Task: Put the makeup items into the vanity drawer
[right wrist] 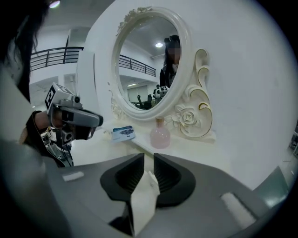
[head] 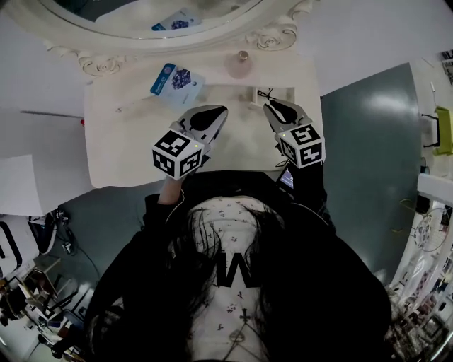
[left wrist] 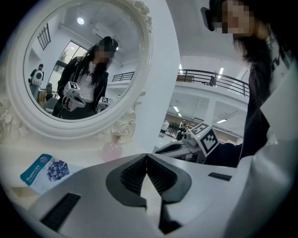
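Head view: white vanity top [head: 120, 159] below the mirror [head: 141, 18]; blue sachet [head: 175, 79] and pink bottle [head: 239, 65] lie near the mirror, with both grippers above the top. Left gripper view: left gripper [left wrist: 146, 157], jaws together, nothing between. Right gripper view: right gripper [right wrist: 149, 160], jaws clamped on a small white box [right wrist: 143, 201].

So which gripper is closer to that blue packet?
Left. The left gripper is just right of the blue packet, nearer the person; the right gripper lies farther right.

One each: mirror [right wrist: 149, 65], pink bottle [head: 241, 65], blue packet [head: 175, 80], white box [right wrist: 142, 204]
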Available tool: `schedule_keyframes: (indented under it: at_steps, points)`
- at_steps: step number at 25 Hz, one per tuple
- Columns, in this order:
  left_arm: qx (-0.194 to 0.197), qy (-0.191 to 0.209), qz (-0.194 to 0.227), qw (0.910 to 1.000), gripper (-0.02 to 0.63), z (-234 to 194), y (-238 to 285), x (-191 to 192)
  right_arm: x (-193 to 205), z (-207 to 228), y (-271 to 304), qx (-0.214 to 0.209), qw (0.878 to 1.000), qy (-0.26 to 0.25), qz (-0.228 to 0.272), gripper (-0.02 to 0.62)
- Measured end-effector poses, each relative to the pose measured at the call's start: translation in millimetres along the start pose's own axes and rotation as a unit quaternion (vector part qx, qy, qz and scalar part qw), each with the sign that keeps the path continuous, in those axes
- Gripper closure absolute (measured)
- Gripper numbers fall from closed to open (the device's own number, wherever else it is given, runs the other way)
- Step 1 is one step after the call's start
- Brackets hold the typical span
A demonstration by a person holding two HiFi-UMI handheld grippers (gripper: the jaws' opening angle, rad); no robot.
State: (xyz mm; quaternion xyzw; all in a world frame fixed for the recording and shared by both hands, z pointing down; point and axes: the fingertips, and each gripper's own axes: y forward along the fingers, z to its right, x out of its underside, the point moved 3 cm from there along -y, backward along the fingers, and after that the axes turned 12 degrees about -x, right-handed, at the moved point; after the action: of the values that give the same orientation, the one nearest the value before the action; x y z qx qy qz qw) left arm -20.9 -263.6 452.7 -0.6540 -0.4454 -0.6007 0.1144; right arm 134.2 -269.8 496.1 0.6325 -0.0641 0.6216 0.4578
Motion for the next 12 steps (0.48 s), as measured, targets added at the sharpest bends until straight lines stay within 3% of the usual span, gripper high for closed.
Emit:
schedule_keyframes:
  at_steps: [5,12]
  points:
    - [0.039,0.011,-0.012,0.9991,0.606,4,8,1,-5,-18,-12,0.026,0.999,0.029,0.037,0.546]
    - [0.095,0.014,-0.045,0.9944,0.606,11,13,21,9,-41,-19,0.059,0.995,0.064,0.045,0.546]
